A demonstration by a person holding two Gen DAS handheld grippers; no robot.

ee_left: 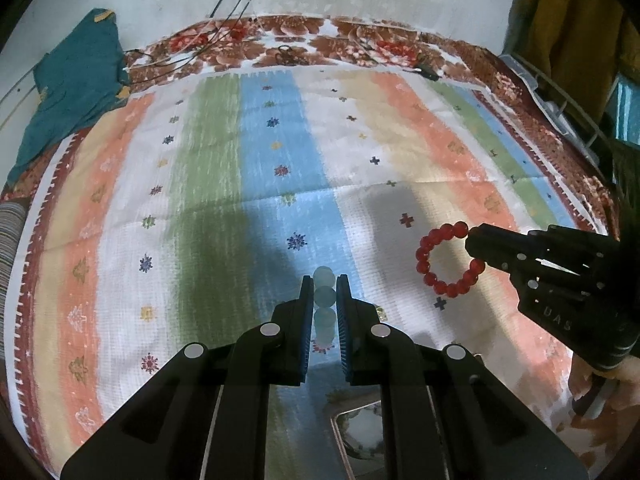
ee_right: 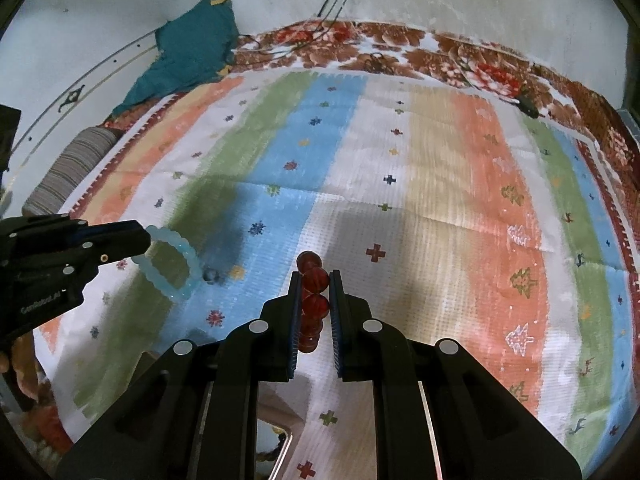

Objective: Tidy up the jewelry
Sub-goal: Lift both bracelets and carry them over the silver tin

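We list 2 grippers, each clamped on 1 bracelet. The left gripper (ee_left: 324, 294) pinches a pale blue bead bracelet (ee_left: 324, 300) between its narrow fingers; from the right wrist view its loop (ee_right: 176, 264) hangs clear above the bed. The right gripper (ee_right: 315, 292) grips a red bead bracelet (ee_right: 314, 280), whose ring (ee_left: 446, 260) dangles open beside it. Below we note a striped bedspread (ee_left: 200, 160), a teal cloth (ee_left: 72, 80) at its far left corner, and wires (ee_left: 232, 0) along the wall.
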